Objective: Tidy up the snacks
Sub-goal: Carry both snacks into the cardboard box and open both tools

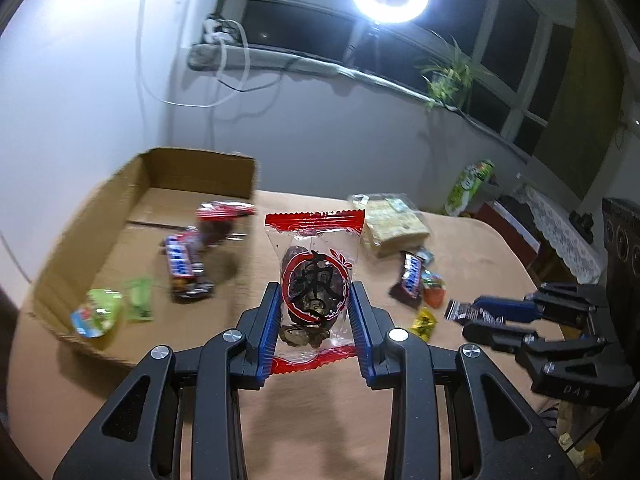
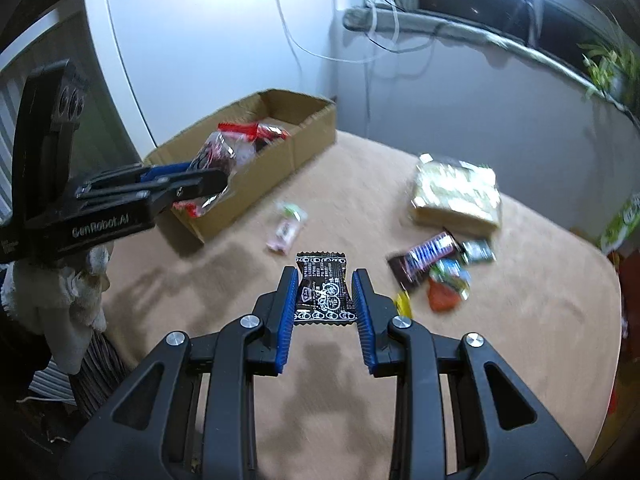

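Currently: left tool point(image 1: 314, 312) pinching clear date packet point(image 1: 314, 276), long axis upright. Cardboard box point(image 1: 92, 216) lies far-left, nearer left tool. Right tool point(image 2: 325, 300) pinching black packet point(image 2: 324, 288), held above surface point(image 2: 500, 320).

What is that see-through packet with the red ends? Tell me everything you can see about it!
The clear packet is crinkly plastic with red zigzag ends and a red ring around a big black character. Dark, wrinkly dried fruit shows inside. It stands upright, lifted off the table, squeezed at both sides by the blue pads of the left gripper. Nothing else touches it.
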`<move>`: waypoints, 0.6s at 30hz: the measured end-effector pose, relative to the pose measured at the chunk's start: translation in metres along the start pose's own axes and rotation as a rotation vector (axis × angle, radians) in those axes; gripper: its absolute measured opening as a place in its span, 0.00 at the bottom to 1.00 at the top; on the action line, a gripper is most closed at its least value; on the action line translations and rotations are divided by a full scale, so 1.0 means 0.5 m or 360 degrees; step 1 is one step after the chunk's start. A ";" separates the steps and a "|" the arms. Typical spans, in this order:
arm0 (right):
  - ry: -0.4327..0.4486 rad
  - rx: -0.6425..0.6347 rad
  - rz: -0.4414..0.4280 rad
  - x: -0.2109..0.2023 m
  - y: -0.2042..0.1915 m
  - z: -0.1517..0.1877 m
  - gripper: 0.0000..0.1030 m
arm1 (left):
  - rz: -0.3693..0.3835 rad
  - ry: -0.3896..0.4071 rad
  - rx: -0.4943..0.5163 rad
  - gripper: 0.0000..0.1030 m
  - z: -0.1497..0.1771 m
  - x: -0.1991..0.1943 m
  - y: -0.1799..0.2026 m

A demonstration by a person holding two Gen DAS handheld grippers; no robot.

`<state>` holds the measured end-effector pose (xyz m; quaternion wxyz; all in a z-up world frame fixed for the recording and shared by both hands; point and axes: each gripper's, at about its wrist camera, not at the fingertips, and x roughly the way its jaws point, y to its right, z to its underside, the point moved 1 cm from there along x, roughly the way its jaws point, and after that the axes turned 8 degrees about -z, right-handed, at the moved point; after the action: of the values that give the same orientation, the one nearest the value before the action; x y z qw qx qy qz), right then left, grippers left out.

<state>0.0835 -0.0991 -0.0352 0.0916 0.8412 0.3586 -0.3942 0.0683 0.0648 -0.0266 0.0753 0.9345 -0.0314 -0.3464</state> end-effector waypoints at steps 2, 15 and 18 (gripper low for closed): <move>0.0018 -0.0026 -0.0019 0.010 -0.013 -0.027 0.28 | -0.0033 0.0012 -0.0014 0.31 -0.004 -0.008 -0.026; 0.0082 -0.0079 -0.0226 0.115 -0.101 -0.166 0.28 | -0.0270 0.0029 -0.0106 0.31 -0.032 -0.005 -0.181; 0.0060 -0.0102 -0.0244 0.147 -0.119 -0.184 0.28 | -0.0313 0.0020 -0.0124 0.31 -0.031 0.002 -0.206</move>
<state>0.1300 0.0234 -0.0191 0.0814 0.8151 0.4362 -0.3724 0.0799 0.1682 -0.0321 0.0774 0.9315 0.0746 -0.3474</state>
